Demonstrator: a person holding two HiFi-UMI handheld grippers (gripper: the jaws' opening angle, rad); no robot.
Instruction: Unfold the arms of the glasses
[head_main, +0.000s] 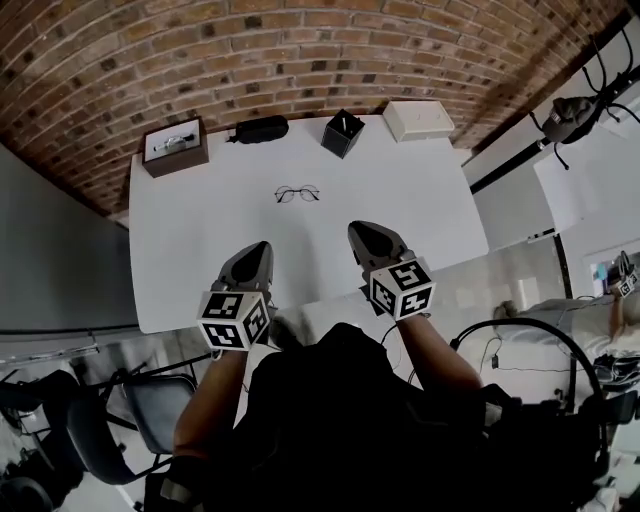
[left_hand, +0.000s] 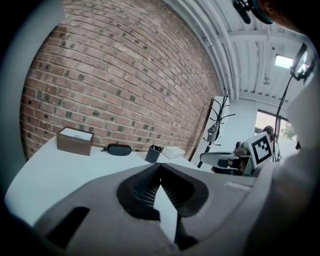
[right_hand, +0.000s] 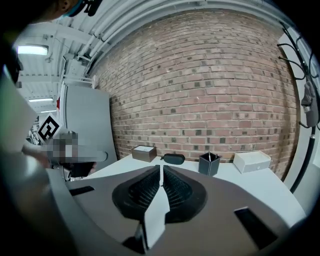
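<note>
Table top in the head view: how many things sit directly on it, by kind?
Boxes: 2 (brown box, white box)
Glasses case: 1
Pen holder: 1
Glasses: 1
Total: 5

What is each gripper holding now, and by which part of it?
Nothing is held. The left gripper and the right gripper are both shut and empty; the glasses lie untouched on the white table, ahead of them.

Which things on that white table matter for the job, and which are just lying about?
For the job: glasses mid-table; left gripper and right gripper, jaws shut, empty.
Just lying about: brown box, black case, black pen holder, white box, all along the far edge.
</note>
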